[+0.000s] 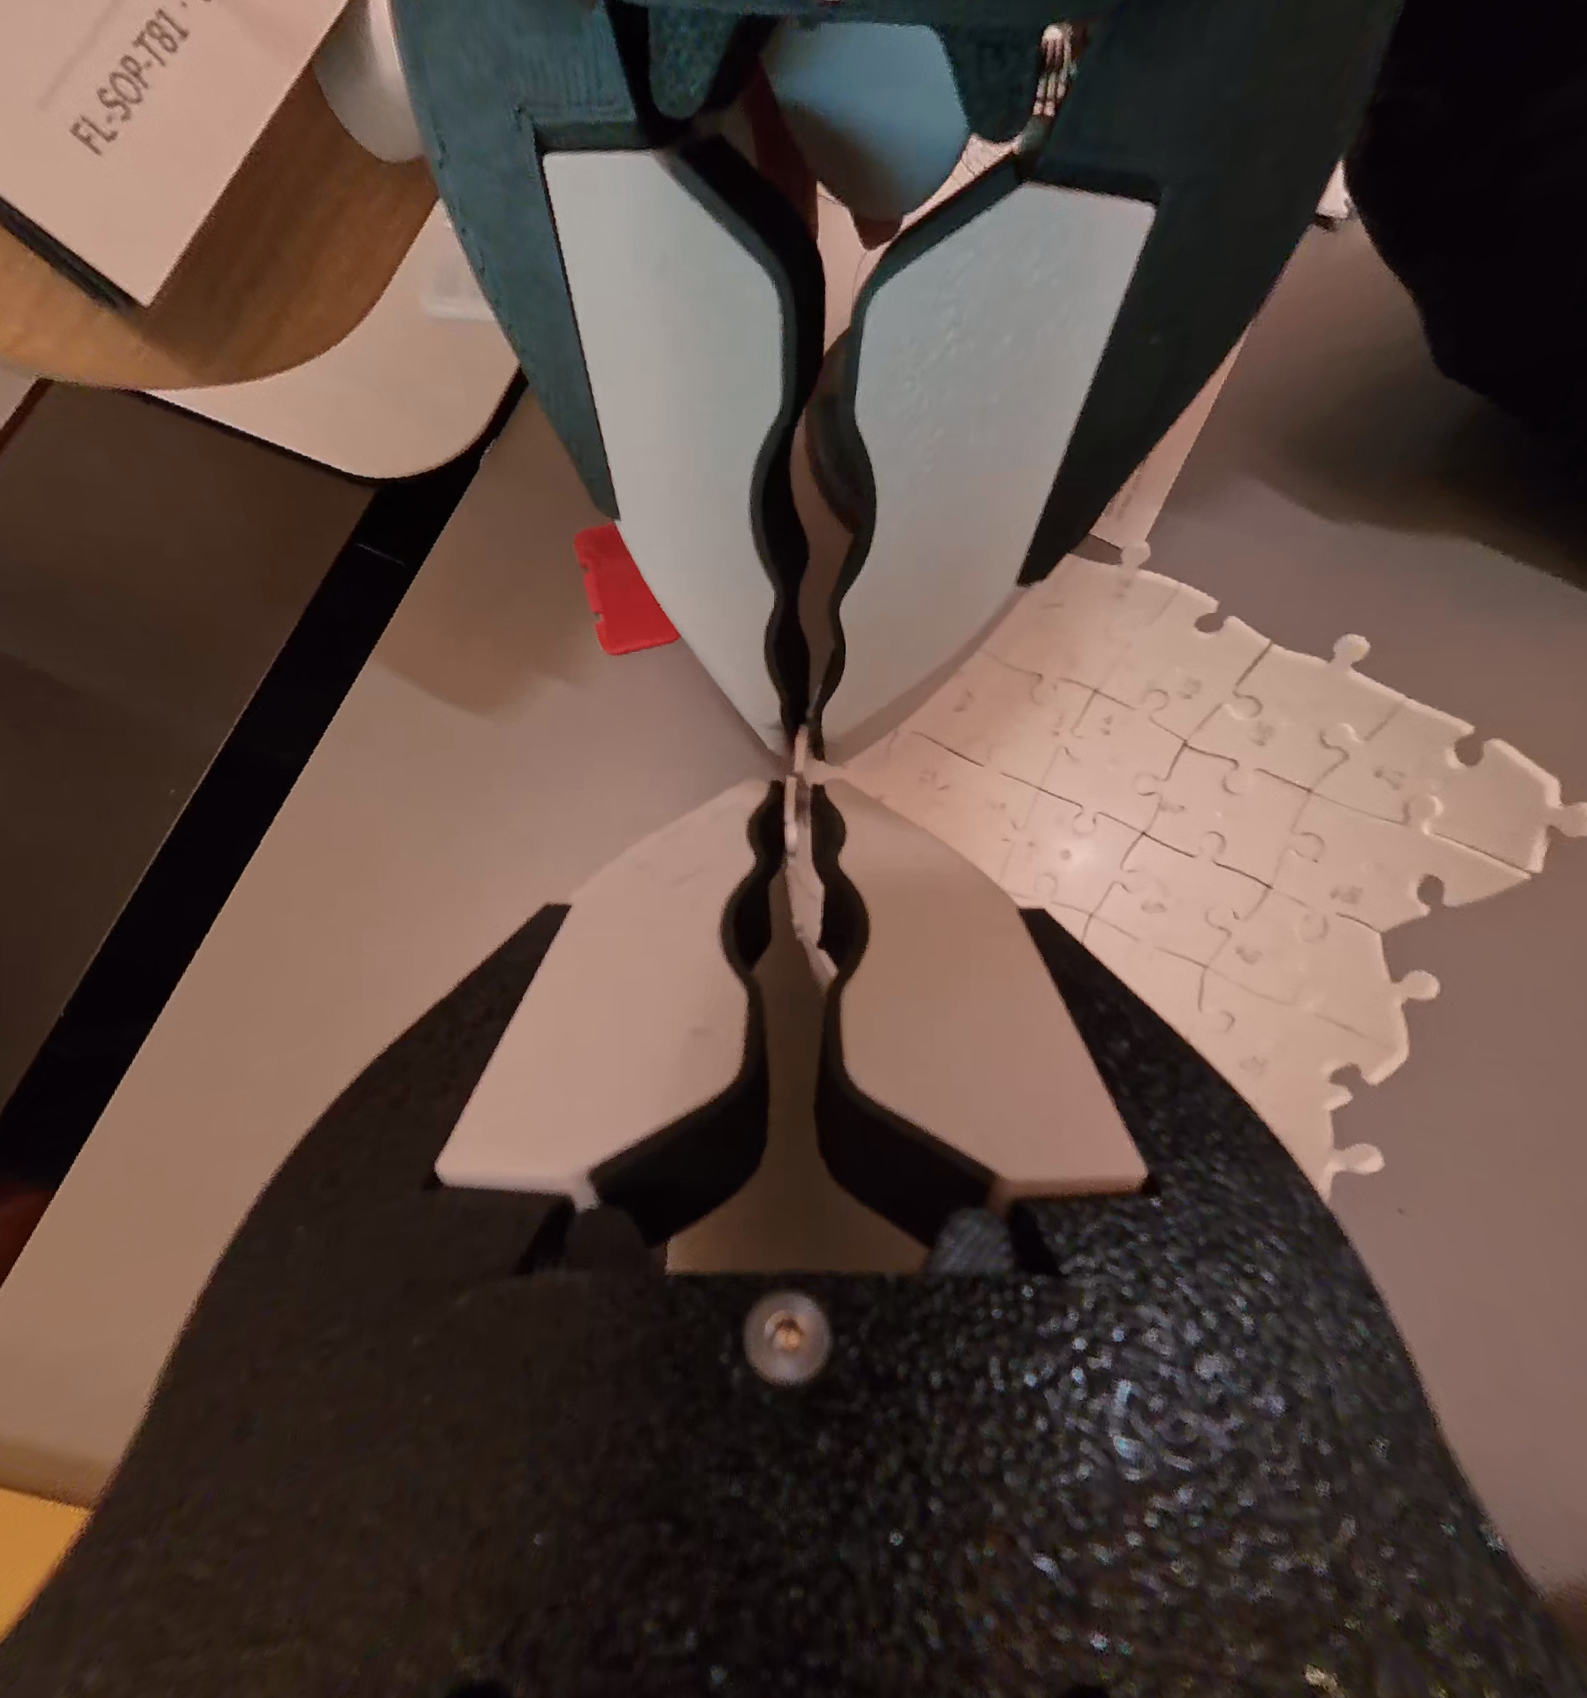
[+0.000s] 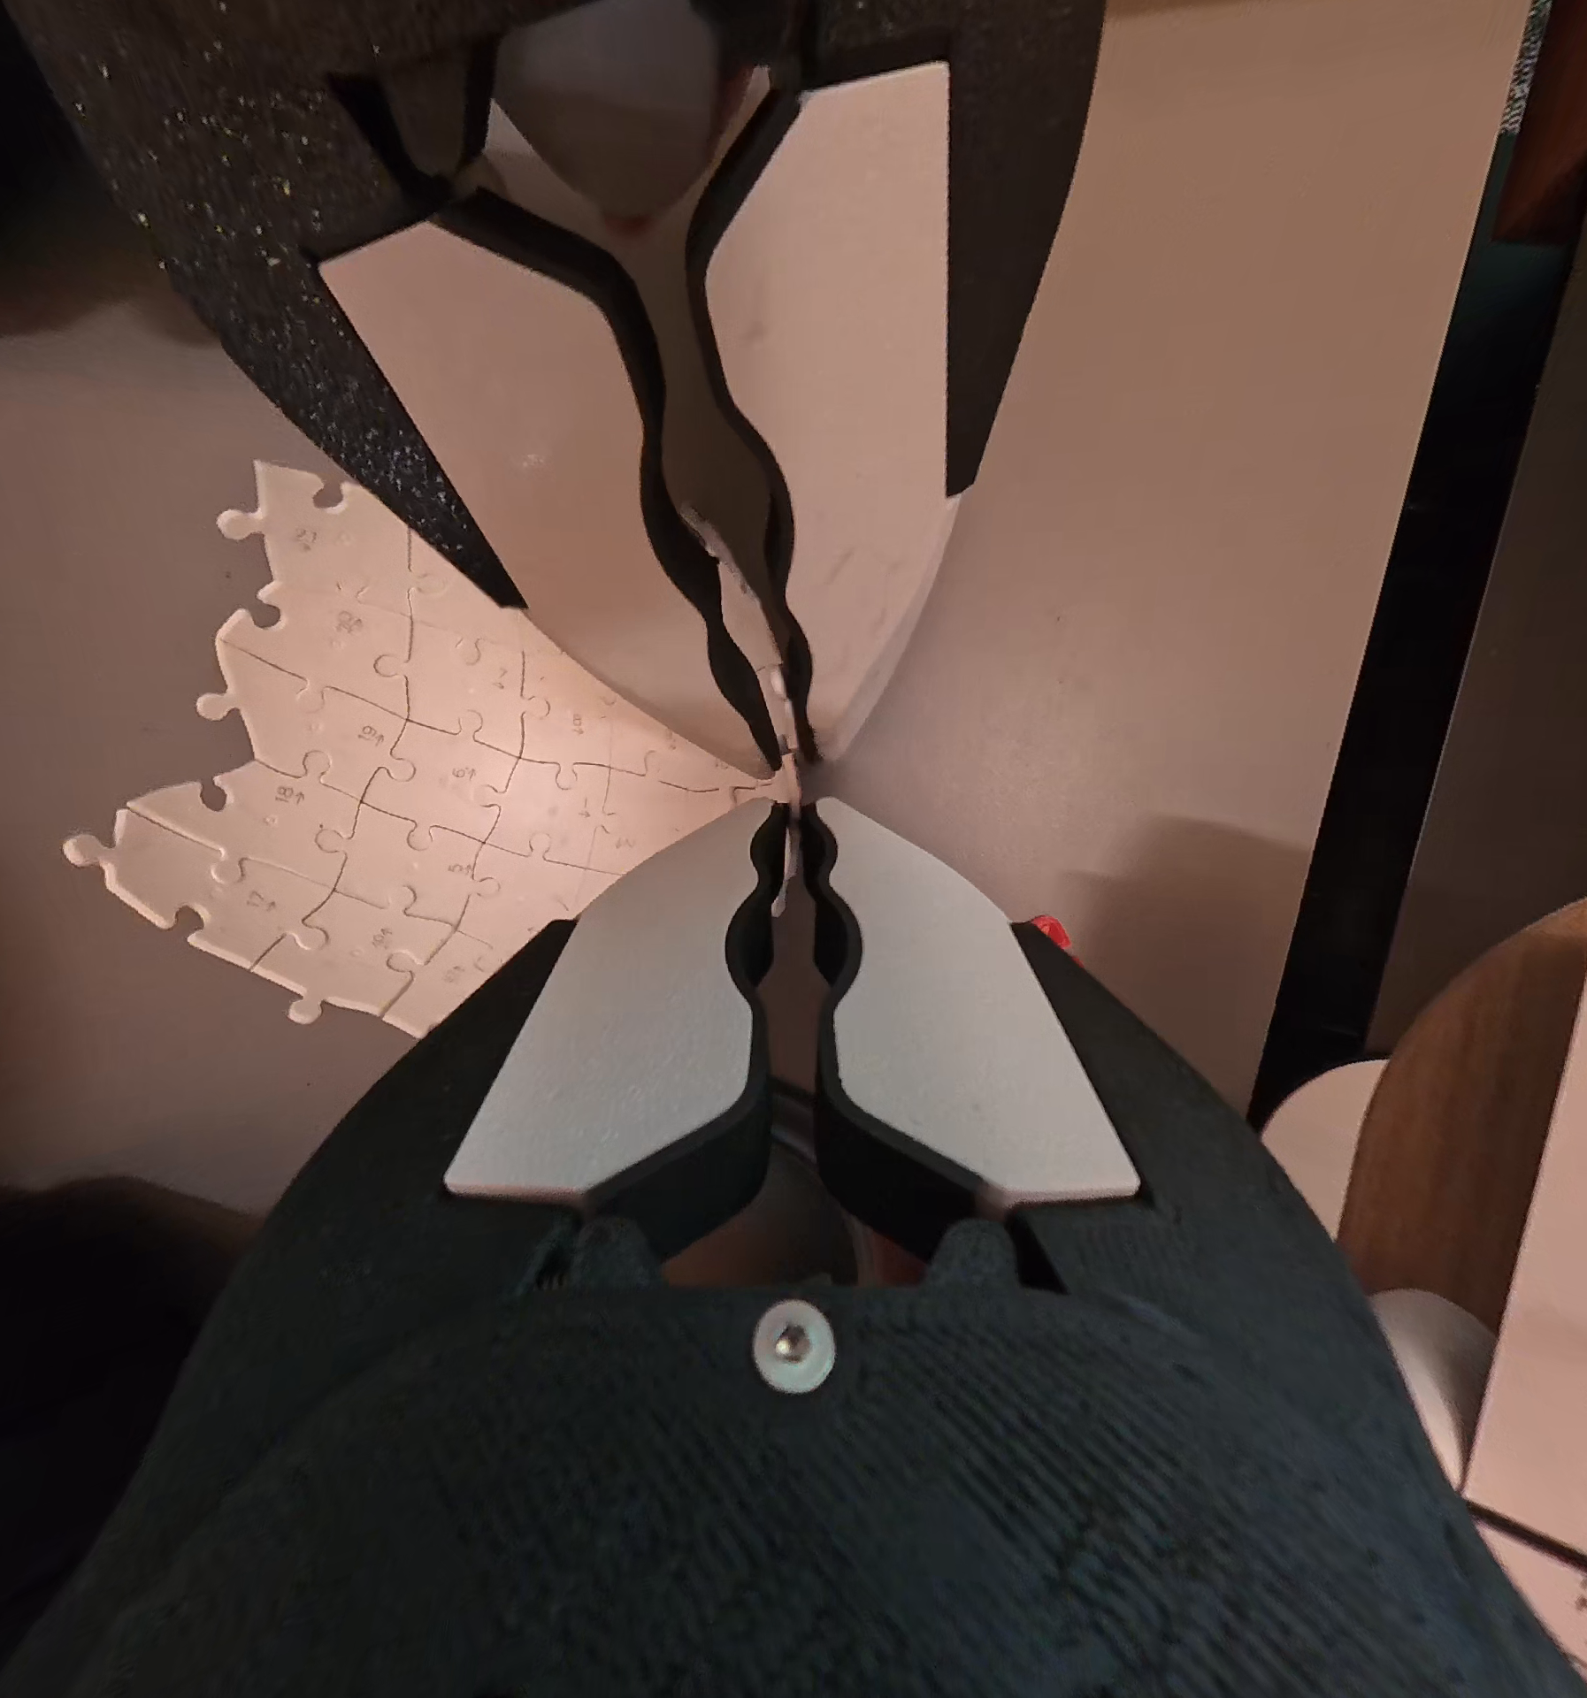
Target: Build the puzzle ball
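A curved white section of joined puzzle pieces lies on the grey table to the right of both grippers; in the right wrist view it is at the left. My left gripper, black and speckled, is shut on a thin white puzzle piece seen edge-on. My right gripper, dark teal, is shut on a white piece edge. The two grippers meet tip to tip at the section's near corner. The left gripper enters from above in the right wrist view; the right gripper does so in the left wrist view. I cannot tell whether the pinched pieces are joined.
A small red object lies just behind the right gripper's finger and shows as a sliver in the right wrist view. A white printed box sits on a round wooden surface. A black strip borders the table. A dark mass is at the back right. Only a small space, under 4 cm, lies between the two pairs of fingers.
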